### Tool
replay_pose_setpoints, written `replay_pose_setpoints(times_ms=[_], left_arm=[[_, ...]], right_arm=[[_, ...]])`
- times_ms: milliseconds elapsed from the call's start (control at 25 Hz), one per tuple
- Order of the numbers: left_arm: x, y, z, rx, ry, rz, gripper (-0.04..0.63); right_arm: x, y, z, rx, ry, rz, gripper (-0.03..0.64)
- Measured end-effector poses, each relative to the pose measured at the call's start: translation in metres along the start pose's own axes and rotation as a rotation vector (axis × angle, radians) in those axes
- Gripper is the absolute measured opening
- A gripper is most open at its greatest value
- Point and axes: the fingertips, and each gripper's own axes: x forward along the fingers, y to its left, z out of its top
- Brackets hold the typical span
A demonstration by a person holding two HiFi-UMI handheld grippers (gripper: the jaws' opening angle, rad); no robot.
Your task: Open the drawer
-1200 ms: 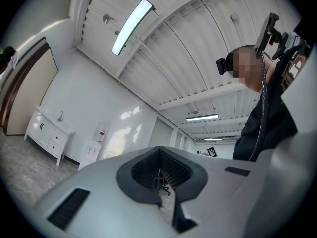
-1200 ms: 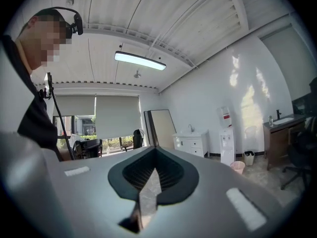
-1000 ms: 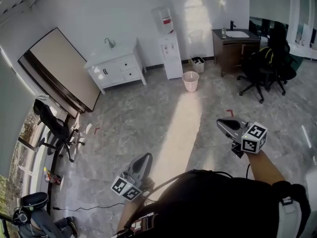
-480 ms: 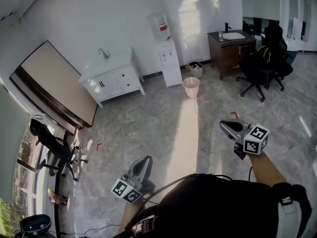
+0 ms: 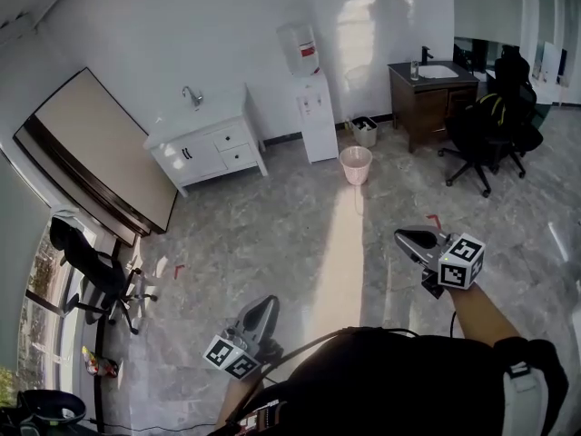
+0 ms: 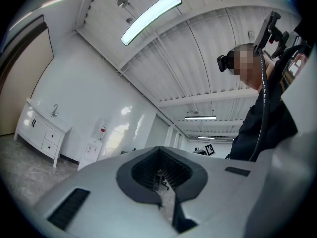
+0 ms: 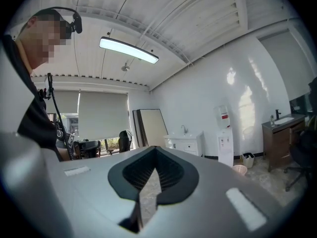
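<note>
Two grippers up, both empty: left gripper [image 5: 265, 303] has its fingers pressed together, right gripper [image 5: 400, 237] has its fingers closed to a thin slit, nothing between them. I'm nowhere near the job. The white wooden sink cabinet [image 5: 211, 143] with its small white drawers [image 5: 232, 138] stands against the white far wall [image 5: 182, 34], well apart across the grey marble floor [image 5: 272, 216], ahead and to the left of both. Drawer fronts run side to side; I reckon the left gripper is marginally nearer
</note>
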Motion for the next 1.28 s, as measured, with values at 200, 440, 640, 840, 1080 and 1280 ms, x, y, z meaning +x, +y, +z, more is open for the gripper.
replay_pose_setpoints(times_ms=[200, 440, 640, 840, 1080, 1280], left_arm=[[0.050, 0.014, -0.006, 0.005, -0.001, 0.052, 0.000], [0.131, 0.020, -0.006, 0.043, -0.045, 0.107, 0.000], [0.184, 0.027, -0.012, 0.050, -0.064, 0.151, 0.000], [0.219, 0.044, -0.027, 0.031, -0.061, 0.178, 0.000], [0.236, 0.095, -0.024, 0.007, -0.057, 0.184, 0.000], [0.238, 0.147, -0.012, -0.003, -0.056, 0.132, 0.000]], right_arm=[[0.017, -0.057, 0.006, 0.015, 0.015, 0.047, -0.005], [0.024, -0.142, 0.036, -0.020, 0.014, 0.117, -0.005], [0.033, -0.200, 0.052, -0.025, 0.011, 0.164, -0.005], [0.053, -0.243, 0.047, -0.009, 0.030, 0.189, -0.005], [0.097, -0.269, 0.041, 0.010, 0.054, 0.185, -0.005], [0.151, -0.270, 0.042, 0.003, 0.061, 0.159, -0.005]])
